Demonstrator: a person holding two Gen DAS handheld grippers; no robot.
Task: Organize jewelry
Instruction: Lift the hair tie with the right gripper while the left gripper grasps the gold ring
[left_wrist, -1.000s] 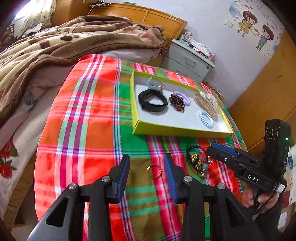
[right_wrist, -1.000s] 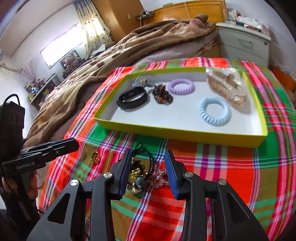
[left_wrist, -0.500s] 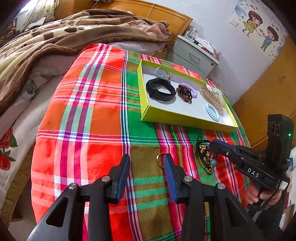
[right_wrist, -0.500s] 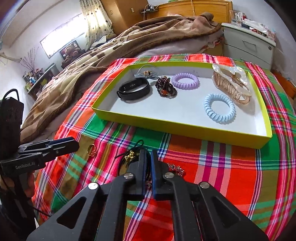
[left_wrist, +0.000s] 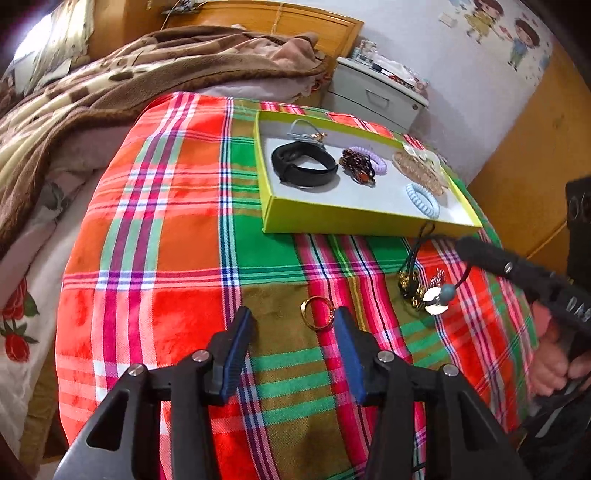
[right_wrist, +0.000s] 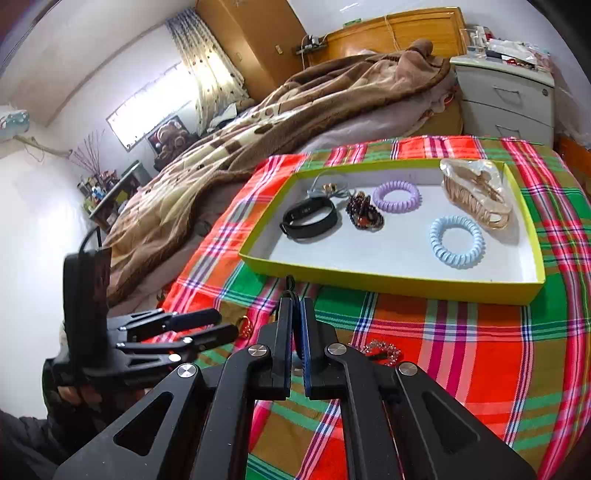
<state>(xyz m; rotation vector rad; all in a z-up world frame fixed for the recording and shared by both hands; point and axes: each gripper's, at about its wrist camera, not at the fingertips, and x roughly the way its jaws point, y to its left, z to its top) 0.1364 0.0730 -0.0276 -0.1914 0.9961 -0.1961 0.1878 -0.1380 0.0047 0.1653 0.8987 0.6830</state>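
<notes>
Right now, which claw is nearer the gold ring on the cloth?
Left. The open left claw sits just short of the gold ring; the right claw, shut on the black cord necklace, is farther off.

- The right gripper (right_wrist: 295, 306), wide a second ago around the black cord necklace (left_wrist: 424, 288), now pinches its cord and lifts it; the pendants dangle above the plaid cloth (left_wrist: 166, 229).
- The left gripper (left_wrist: 291, 328) has just been opening wider; nothing is clamped, with the gold ring (left_wrist: 314, 314) just ahead.
</notes>
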